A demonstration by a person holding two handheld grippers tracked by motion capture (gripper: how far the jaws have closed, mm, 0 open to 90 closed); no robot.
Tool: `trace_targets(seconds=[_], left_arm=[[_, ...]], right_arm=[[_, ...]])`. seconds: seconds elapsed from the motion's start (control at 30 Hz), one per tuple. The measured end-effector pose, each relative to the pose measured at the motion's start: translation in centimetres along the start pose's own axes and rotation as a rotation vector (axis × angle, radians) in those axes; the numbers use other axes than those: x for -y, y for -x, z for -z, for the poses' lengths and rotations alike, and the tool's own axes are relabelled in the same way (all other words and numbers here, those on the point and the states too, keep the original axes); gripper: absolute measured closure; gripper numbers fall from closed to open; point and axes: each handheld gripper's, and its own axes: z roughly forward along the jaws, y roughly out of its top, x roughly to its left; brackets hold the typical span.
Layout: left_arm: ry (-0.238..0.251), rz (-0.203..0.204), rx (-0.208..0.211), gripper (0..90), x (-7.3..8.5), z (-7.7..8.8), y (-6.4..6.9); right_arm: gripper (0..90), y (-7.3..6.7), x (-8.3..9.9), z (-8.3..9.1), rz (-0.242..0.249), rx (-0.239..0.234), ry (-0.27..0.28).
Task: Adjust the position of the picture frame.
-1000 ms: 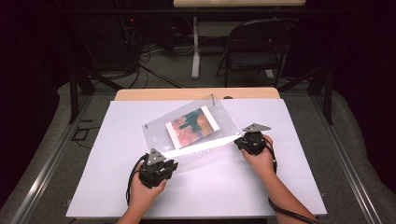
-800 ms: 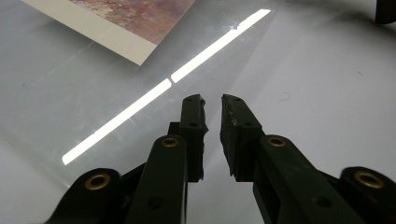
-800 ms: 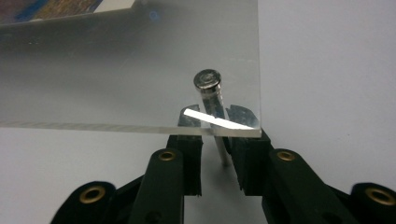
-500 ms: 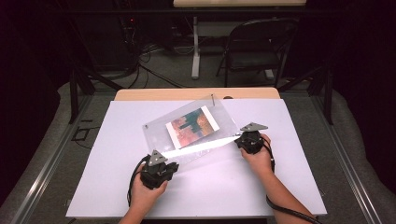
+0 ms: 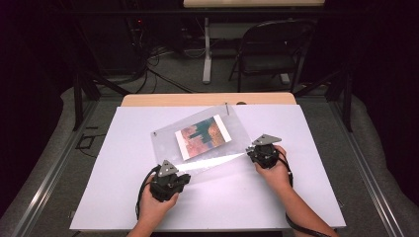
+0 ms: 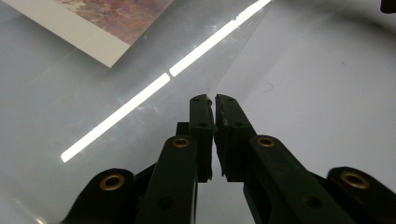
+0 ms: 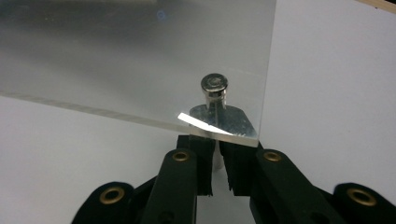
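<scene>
Acrylic frame (image 5: 202,143) is held tilted above the white table (image 5: 296,197), near edge low. Left gripper (image 5: 184,176) jaws are shut on its near corner; right gripper (image 5: 251,152) jaws are pinched on a metal standoff (image 7: 214,88) at the other corner, likely for level two-point support. Sandwiched inside is one colour print (image 5: 202,137).

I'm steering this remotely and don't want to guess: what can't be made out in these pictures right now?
- Right gripper view: what the right hand-held gripper pinches under the clear acrylic panel; the panel corner covers the jaw tips below the metal standoff.
- Left gripper view: the print, cut off by the top edge.
- High view: the print's subject, too small; the left hand-held gripper jaw tips, hidden by its body.
</scene>
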Motion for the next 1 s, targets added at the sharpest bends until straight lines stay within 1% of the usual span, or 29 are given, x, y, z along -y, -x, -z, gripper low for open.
trace_targets(seconds=[0.03,0.07,0.13,0.17,0.27,0.3,0.33,0.37,0.47,0.53,0.6,0.67,0.73,0.77,0.87,0.9,1.0], left_arm=[[-0.005,-0.006,0.000,86.7,0.0,-0.1,0.1],[-0.008,-0.006,0.005,88.5,0.1,-0.1,0.2],[-0.011,-0.011,0.008,90.0,0.1,-0.2,0.4],[-0.023,-0.013,0.014,90.0,0.1,-0.3,0.4],[-0.032,-0.014,0.018,90.0,0.1,-0.4,0.4],[-0.040,-0.016,0.025,90.0,0.1,-0.5,0.5],[-0.040,-0.016,0.025,90.0,0.1,-0.5,0.5],[-0.056,-0.025,0.024,90.0,0.2,-0.6,0.6],[-0.061,-0.029,0.017,90.0,0.2,-0.7,0.6],[-0.073,-0.023,0.018,90.0,0.2,-0.8,0.5],[-0.078,-0.005,0.014,90.0,0.3,-0.9,0.3],[-0.081,-0.002,0.012,90.0,0.3,-0.9,0.2],[-0.090,0.004,0.012,90.0,0.3,-0.9,0.0],[-0.092,0.014,0.006,90.0,0.3,-0.8,-0.1],[-0.098,0.022,0.008,90.0,0.3,-0.8,-0.3],[-0.099,0.024,-0.002,90.0,0.3,-0.9,-0.3],[-0.101,0.030,-0.003,90.0,0.4,-0.9,-0.4]], right_arm=[[83.4,0.0,0.0,0.0,0.000,0.000,0.000],[83.4,-0.4,0.2,0.3,0.004,-0.007,0.001],[83.4,-0.7,0.3,0.6,0.007,-0.013,0.004],[83.5,-0.9,0.4,0.8,0.008,-0.015,0.003],[83.7,-1.3,0.4,1.1,0.018,-0.020,0.007],[84.0,-1.6,0.4,1.5,0.030,-0.025,0.011],[84.0,-1.6,0.4,1.5,0.030,-0.025,0.011],[84.1,-1.9,0.4,1.8,0.028,-0.026,0.016],[84.3,-2.2,0.3,2.3,0.021,-0.029,0.032],[84.6,-2.5,0.2,2.6,0.027,-0.033,0.037],[85.1,-2.9,0.3,2.9,0.045,-0.032,0.039],[85.3,-3.2,0.3,3.2,0.063,-0.034,0.043],[85.3,-3.3,0.3,3.3,0.064,-0.037,0.045],[85.3,-3.5,0.3,3.5,0.066,-0.044,0.047],[85.3,-3.9,0.5,3.8,0.066,-0.052,0.051],[85.4,-4.0,0.5,3.9,0.066,-0.056,0.053],[85.4,-4.3,0.5,4.2,0.065,-0.064,0.057]])
